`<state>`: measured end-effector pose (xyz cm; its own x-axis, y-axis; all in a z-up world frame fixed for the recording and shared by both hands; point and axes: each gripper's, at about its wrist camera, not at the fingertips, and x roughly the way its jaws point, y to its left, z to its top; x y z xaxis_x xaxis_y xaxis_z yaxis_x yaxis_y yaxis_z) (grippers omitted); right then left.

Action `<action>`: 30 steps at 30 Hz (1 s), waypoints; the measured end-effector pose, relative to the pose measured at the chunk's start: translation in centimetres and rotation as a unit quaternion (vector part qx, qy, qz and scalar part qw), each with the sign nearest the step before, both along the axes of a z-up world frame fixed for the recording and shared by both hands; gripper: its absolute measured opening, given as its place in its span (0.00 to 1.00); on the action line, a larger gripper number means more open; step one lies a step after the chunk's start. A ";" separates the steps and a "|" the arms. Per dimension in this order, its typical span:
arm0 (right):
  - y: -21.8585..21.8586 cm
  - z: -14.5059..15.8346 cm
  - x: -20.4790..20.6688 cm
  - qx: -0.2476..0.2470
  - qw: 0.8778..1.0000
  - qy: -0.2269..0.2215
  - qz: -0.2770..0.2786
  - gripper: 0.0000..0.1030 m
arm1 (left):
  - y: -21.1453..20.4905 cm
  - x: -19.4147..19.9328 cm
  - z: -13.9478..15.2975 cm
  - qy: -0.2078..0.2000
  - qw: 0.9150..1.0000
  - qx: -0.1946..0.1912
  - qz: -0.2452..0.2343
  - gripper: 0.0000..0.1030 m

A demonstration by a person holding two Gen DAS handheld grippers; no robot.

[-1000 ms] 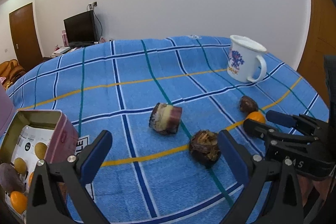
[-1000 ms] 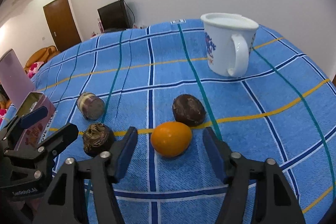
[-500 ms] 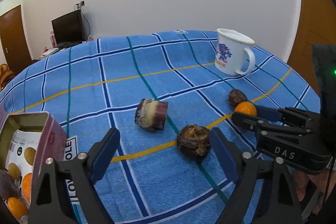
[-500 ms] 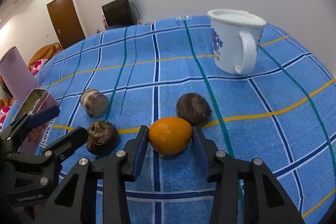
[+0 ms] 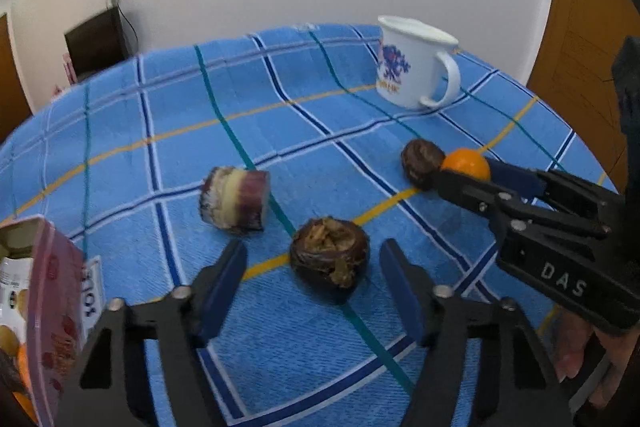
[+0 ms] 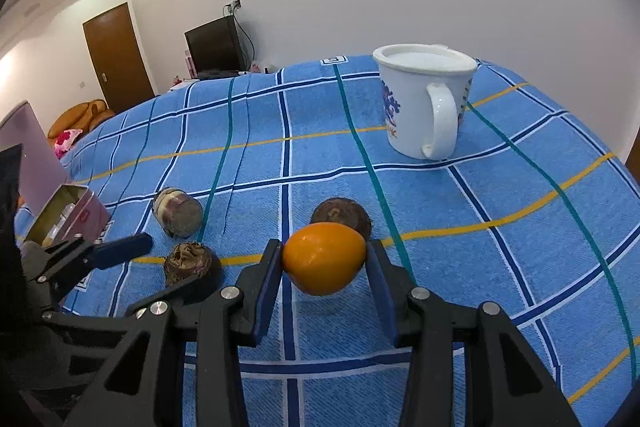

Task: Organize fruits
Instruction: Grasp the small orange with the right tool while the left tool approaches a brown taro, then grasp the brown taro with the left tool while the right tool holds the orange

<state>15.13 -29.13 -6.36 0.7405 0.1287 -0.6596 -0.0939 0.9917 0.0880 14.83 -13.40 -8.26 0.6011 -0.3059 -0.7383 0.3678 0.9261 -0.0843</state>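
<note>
My right gripper (image 6: 324, 259) is shut on an orange fruit (image 6: 323, 257) and holds it just above the blue checked cloth; it also shows in the left wrist view (image 5: 466, 164). A dark round fruit (image 6: 341, 216) lies just behind it. My left gripper (image 5: 312, 281) is open, its fingers on either side of a dark wrinkled fruit (image 5: 329, 254) without touching it. A purple and cream cut fruit piece (image 5: 235, 199) lies further left. A pink tin (image 5: 38, 311) with fruits inside stands open at the left edge.
A white mug (image 6: 424, 105) with a blue pattern stands at the back right of the cloth. The tin's raised lid (image 6: 28, 155) shows at the left. A dark TV (image 6: 216, 45) and a brown door (image 6: 116, 53) are in the room behind.
My right gripper has shut on the orange fruit and lifted it slightly. My left gripper has moved right and forward, so the dark wrinkled fruit now lies between its fingers.
</note>
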 end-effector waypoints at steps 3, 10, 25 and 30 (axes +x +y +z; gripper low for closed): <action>0.3 0.1 0.0 -0.006 1.000 -0.002 0.004 0.43 | 0.2 0.3 -0.3 0.015 1.000 -0.020 -0.012 0.43; 0.1 0.3 -0.3 0.004 1.000 -0.012 0.013 0.43 | 0.3 -0.4 0.2 -0.005 1.000 -0.025 -0.014 0.43; 0.6 0.9 -1.1 0.010 0.999 -0.036 0.034 0.43 | 1.2 -1.9 1.7 -0.069 0.997 -0.032 0.008 0.43; 0.7 1.1 -1.6 0.009 0.998 -0.047 0.039 0.43 | 1.4 -2.5 2.1 -0.088 0.995 -0.034 0.014 0.43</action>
